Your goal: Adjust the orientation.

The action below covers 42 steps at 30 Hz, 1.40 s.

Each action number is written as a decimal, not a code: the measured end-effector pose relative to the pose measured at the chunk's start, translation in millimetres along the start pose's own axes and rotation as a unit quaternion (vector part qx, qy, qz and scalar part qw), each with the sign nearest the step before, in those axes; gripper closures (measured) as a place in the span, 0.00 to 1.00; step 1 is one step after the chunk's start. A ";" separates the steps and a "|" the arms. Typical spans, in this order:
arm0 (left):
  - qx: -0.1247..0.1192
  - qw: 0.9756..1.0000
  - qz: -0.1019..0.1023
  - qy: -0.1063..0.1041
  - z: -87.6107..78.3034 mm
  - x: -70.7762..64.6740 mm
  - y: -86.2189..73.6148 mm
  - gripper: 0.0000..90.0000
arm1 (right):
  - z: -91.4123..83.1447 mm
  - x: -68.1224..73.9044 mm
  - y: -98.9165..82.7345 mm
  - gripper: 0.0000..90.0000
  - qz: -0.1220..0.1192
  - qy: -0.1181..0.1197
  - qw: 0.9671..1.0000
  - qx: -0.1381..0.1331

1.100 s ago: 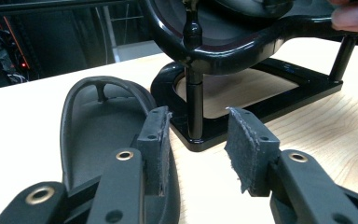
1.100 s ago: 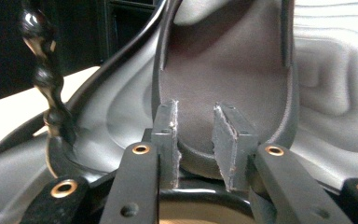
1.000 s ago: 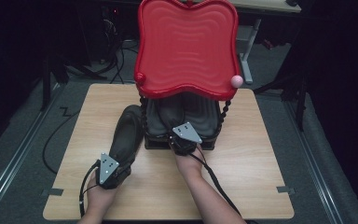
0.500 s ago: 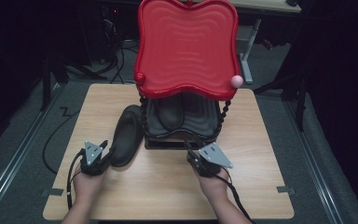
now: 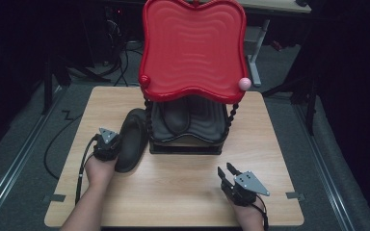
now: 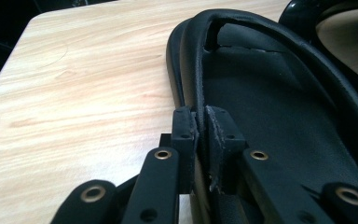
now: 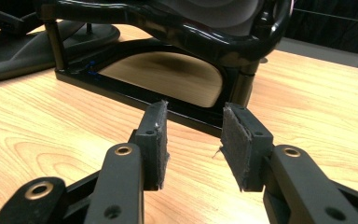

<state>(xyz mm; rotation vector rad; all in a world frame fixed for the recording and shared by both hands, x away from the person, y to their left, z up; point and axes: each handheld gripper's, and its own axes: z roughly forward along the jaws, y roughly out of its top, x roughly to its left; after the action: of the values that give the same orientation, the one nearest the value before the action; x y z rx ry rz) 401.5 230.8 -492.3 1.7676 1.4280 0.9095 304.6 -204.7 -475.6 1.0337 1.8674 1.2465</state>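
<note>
One black tray (image 5: 131, 139) lies on the table (image 5: 183, 187) w/ long axis front-to-back, just left of the rack (image 5: 188, 130), left gripper (image 6: 200, 126) clamped on its rim, right gripper (image 5: 227, 174) parted, well apart.

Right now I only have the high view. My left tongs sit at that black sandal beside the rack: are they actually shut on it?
Observer: Yes. In the left gripper view the left tongs pinch the black sandal by its raised strap edge.
Operator: And the right tongs?
Observer: The right tongs are open with nothing between the pads, hovering above the table.
Operator: What are they facing?
Observer: The black base of the rack, with bare wood showing under its lower shelf.
</note>
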 end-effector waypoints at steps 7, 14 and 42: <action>-0.007 1.000 0.000 -0.005 -45.0 -5.9 -30.1 0.91 | 0.6 11.1 1.4 0.68 -0.013 0.014 1.000 -0.001; -0.017 1.000 0.006 -0.017 -102.2 -27.4 -66.6 0.91 | -2.5 16.2 4.5 0.68 -0.016 0.020 1.000 -0.010; -0.031 0.993 0.028 -0.114 -155.5 -101.3 -85.8 0.89 | -5.5 54.8 9.3 0.67 -0.021 0.080 0.997 -0.008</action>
<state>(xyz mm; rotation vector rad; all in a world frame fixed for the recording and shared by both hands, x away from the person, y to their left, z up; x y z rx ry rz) 210.5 157.8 -493.6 1.8086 1.1988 0.7452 276.4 -156.8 -470.2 0.9056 1.9853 1.3508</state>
